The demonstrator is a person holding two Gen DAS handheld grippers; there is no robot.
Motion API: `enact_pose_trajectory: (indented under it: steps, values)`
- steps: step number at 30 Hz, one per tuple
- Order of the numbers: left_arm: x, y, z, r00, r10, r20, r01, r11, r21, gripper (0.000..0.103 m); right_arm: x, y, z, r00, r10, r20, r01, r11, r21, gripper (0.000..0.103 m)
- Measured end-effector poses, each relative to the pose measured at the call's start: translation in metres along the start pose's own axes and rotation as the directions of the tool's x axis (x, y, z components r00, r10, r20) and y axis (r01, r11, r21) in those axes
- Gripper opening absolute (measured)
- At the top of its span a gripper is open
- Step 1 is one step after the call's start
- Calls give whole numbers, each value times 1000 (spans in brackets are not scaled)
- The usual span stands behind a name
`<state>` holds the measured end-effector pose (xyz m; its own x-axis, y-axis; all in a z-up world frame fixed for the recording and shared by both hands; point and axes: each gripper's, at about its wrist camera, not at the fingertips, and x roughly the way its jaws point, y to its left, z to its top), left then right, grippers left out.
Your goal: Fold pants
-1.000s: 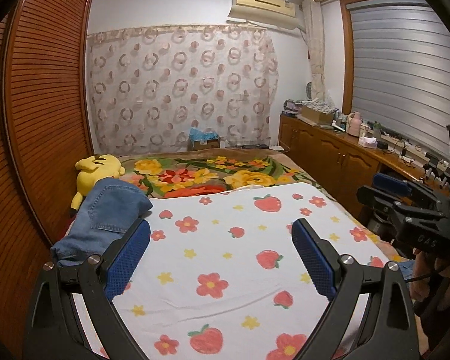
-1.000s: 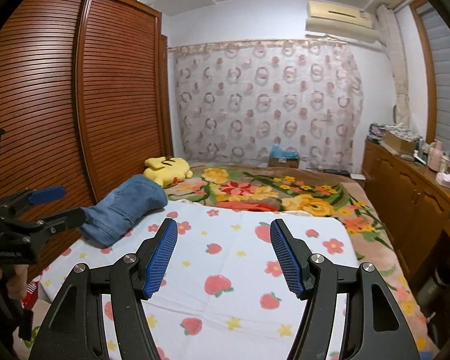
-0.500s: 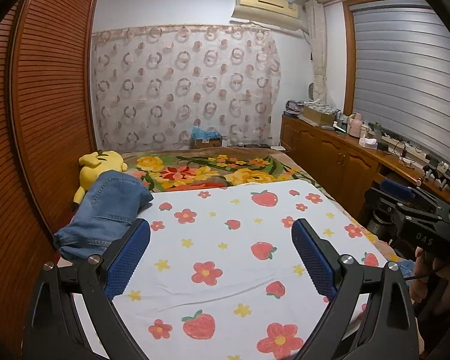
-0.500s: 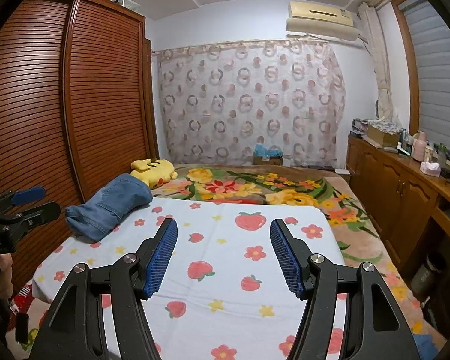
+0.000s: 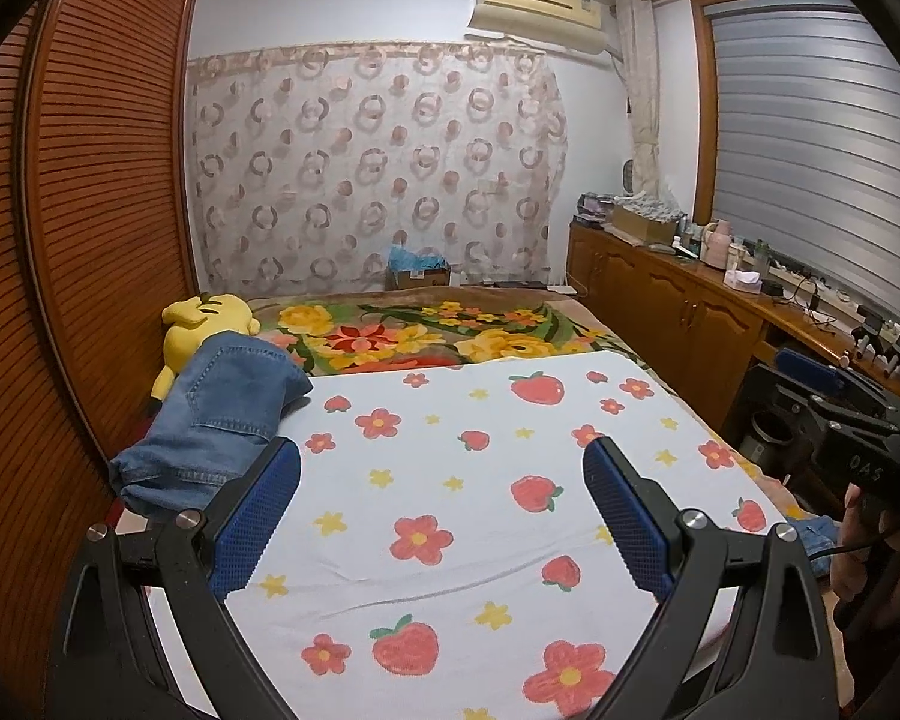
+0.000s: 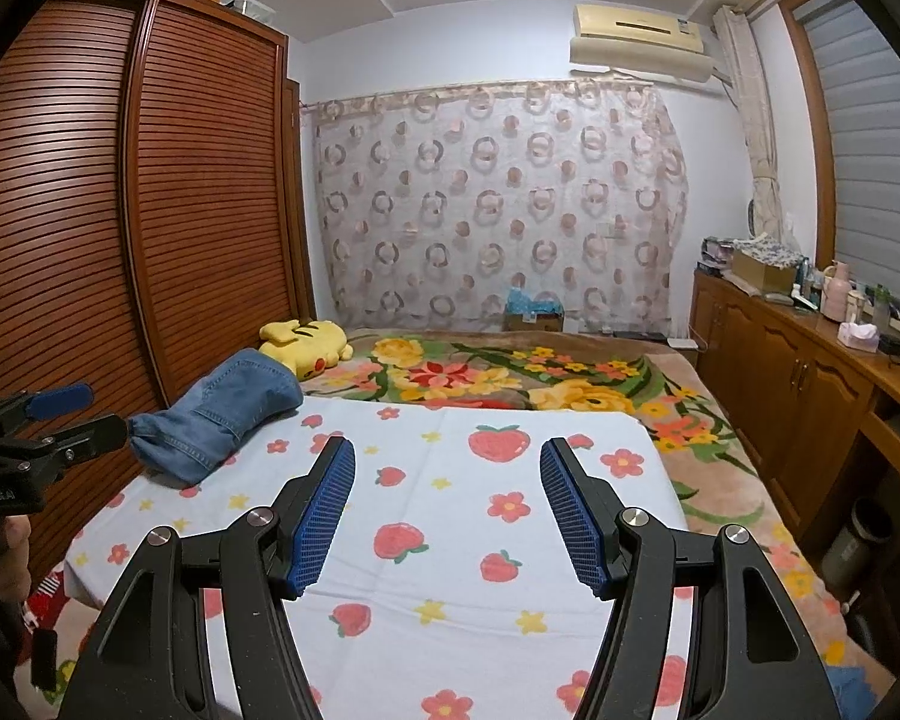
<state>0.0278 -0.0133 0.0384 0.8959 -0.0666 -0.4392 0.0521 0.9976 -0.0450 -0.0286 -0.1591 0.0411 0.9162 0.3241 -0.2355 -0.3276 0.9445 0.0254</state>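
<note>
Resting folded at middle left on the sheet (image 6: pixel 450 540), jeans (image 6: pixel 222 420) look done; left gripper (image 5: pixel 441 510) and right gripper (image 6: pixel 447 504) both released, empty, nothing visibly left.

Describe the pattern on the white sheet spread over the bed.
The sheet is white with red strawberries, red flowers and small yellow stars; the left wrist view shows it best.

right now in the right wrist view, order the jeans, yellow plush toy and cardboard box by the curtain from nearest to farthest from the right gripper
From the right gripper:
1. Jeans, ahead on the left, on the strawberry sheet.
2. Yellow plush toy, just behind them by the wardrobe.
3. Cardboard box, beyond the bed's far end, under the curtain.
</note>
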Motion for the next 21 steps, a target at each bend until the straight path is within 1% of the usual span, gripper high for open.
enact_pose_trajectory:
  steps: [21]
  values:
    - [0, 2, 0, 1000, 1, -2, -1, 1000, -3, 96, -1, 1, -2, 1000, 0, 0, 0, 1000, -5, 66]
